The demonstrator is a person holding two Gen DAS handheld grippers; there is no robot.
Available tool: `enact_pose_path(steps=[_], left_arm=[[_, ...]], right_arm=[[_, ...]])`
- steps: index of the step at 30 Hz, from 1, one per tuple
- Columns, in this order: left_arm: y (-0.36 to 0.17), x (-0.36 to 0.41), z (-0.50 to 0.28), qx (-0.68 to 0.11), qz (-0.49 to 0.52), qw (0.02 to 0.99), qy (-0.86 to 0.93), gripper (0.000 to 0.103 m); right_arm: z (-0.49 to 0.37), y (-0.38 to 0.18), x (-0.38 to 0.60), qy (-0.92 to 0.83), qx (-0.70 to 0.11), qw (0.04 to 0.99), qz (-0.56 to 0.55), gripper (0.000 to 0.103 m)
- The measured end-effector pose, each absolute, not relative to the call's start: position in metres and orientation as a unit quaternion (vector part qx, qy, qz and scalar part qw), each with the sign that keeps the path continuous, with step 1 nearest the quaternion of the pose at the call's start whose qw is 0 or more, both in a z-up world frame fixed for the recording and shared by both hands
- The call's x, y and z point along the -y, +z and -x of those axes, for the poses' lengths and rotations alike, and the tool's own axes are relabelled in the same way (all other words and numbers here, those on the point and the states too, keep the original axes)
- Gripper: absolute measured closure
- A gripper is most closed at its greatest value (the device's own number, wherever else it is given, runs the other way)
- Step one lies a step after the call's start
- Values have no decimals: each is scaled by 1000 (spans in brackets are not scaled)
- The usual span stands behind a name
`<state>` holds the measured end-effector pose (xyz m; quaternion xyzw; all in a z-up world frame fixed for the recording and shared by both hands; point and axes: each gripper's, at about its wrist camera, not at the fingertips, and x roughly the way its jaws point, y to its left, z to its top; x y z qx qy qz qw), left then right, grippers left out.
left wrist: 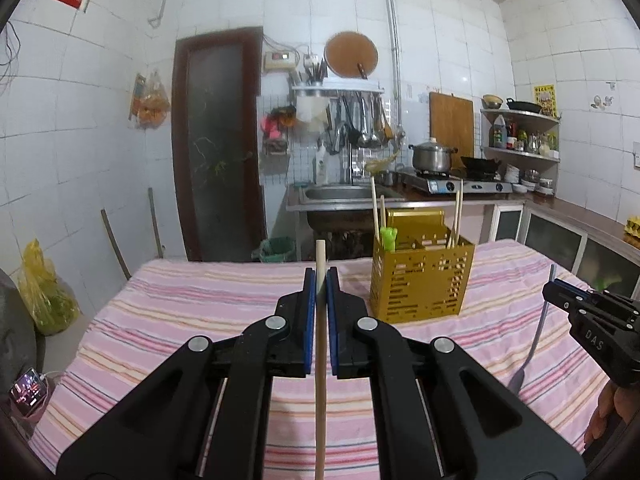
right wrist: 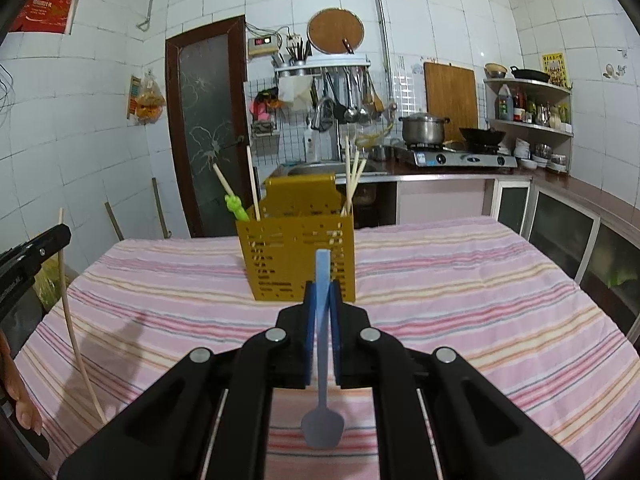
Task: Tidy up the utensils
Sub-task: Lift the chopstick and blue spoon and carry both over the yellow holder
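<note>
- On the striped pink tablecloth (left wrist: 180, 312), toward the far middle of the table, a gold perforated utensil caddy (left wrist: 420, 284) is being seen standing upright.
- Several wooden chopsticks (left wrist: 457, 216) are being held upright in the caddy's right-hand compartment; two more, with a green clip-like piece (left wrist: 388, 238), are being held in its left-hand compartment.
- A single wooden chopstick (left wrist: 320, 360) is being gripped by the left gripper (left wrist: 320, 284); the blue pads (left wrist: 309, 316) are being pressed closed against it on both sides.
- That chopstick is being kept roughly upright, with its top end projecting above the fingertips and its lower length running down out of the left wrist view.
- A blue-grey plastic spoon (right wrist: 322, 344) is being gripped by the right gripper (right wrist: 322, 292), the jaws being closed on its handle.
- The spoon is being held handle-up, bowl-down, with the bowl hanging below the pads, above the cloth.
- The spoon's handle tip is being seen in line with the caddy's front wall in the right wrist view; contact between them cannot be judged.
- Both held utensils are being kept clear of the caddy, on its near side.
</note>
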<state>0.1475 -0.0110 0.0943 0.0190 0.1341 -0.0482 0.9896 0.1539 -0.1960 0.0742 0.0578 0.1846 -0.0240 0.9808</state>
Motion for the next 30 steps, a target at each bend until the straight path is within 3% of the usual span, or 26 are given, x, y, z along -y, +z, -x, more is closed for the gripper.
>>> enact_pose_path(steps=[30], left_arm=[[200,86,-237,-60,10,991,-121,99]], right_arm=[[-230,184,238,-28,-86,995,-49,96]])
